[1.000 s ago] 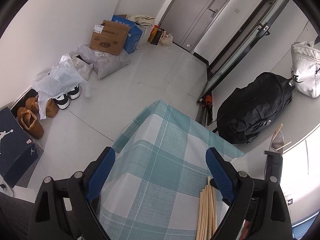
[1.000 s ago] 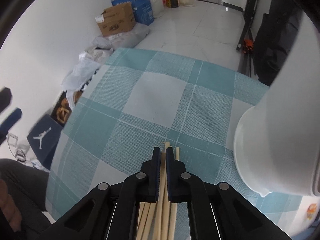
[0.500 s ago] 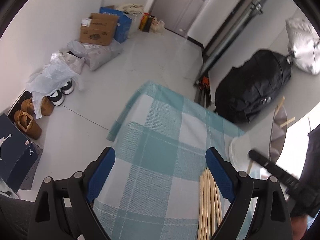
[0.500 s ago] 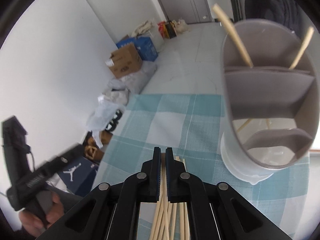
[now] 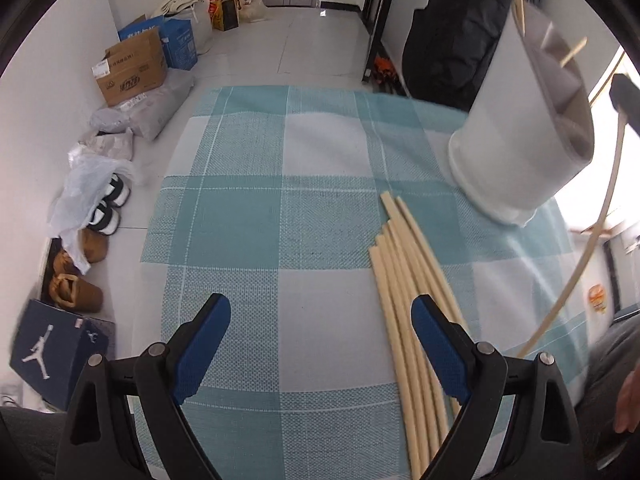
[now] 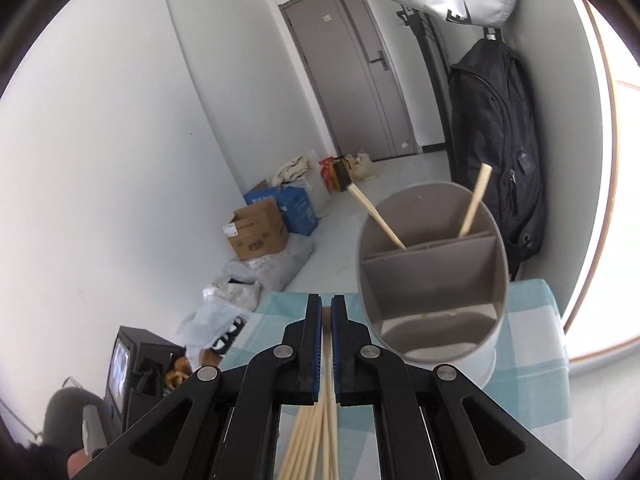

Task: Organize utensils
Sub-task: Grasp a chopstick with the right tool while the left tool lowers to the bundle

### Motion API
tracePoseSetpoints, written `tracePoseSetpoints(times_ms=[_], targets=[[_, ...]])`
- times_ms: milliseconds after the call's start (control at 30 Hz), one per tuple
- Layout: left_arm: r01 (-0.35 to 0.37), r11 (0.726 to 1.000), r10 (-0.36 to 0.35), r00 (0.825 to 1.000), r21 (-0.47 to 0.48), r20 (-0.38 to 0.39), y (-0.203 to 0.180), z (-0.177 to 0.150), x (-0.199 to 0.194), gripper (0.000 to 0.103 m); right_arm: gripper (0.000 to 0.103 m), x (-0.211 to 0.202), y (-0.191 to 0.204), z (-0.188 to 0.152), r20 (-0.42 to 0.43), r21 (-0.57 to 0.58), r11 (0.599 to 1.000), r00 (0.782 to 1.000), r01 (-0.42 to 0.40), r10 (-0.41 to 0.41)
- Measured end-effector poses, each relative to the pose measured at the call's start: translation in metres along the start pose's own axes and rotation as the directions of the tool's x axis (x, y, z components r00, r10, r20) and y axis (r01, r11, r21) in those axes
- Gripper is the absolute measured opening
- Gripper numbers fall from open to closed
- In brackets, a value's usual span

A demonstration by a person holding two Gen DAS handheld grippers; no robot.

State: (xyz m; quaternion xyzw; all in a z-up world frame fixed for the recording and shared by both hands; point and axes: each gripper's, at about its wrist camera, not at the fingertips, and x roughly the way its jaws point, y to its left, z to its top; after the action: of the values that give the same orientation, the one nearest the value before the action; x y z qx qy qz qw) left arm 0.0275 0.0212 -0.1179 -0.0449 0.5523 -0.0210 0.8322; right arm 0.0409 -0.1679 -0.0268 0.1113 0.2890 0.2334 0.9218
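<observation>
Taking the utensil holder (image 5: 516, 136) as the landmark: far to its left, off the table, a shoe box (image 5: 56, 354), shoes (image 5: 106, 206) and cardboard boxes (image 5: 132, 68) line the wall. Nearer, the left gripper (image 5: 320, 344) hangs over the teal checked tablecloth (image 5: 256, 216) with its blue-padded jaws spread wide and nothing between them. Just left of the holder's base a bundle of pale chopsticks (image 5: 404, 280) lies flat on the cloth, fanned slightly, its lower end passing under the left gripper's right-hand finger (image 5: 440, 352). The holder itself stands upright on the cloth, a grey and white divided tub; two chopsticks (image 6: 474, 200) lean in its far compartment, and the nearer compartments look bare. To the holder's right, the right gripper (image 6: 326, 344) has its jaws pinched together on a single chopstick (image 5: 592, 236), lifted off the cloth below the rim. Behind the holder a dark backpack (image 6: 496, 152) hangs against the wall.
</observation>
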Motion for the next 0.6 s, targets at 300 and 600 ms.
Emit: tracePoseSetpoints(times_ms=[300, 600], targets=[[-0.078, 0.997, 0.078, 0.995, 0.003, -0.057, -0.001, -0.008, 0.012, 0.090, 0.004, -0.023, -0.034, 0.002, 0.031, 0.091, 0.996, 0.999, -0.010, 0.007], [-0.101, 0.995, 0.099, 0.992, -0.024, -0.078, -0.007, 0.007, 0.026, 0.090, 0.004, -0.036, -0.038, 0.007, 0.066, 0.111, 0.994, 0.998, -0.023, 0.016]])
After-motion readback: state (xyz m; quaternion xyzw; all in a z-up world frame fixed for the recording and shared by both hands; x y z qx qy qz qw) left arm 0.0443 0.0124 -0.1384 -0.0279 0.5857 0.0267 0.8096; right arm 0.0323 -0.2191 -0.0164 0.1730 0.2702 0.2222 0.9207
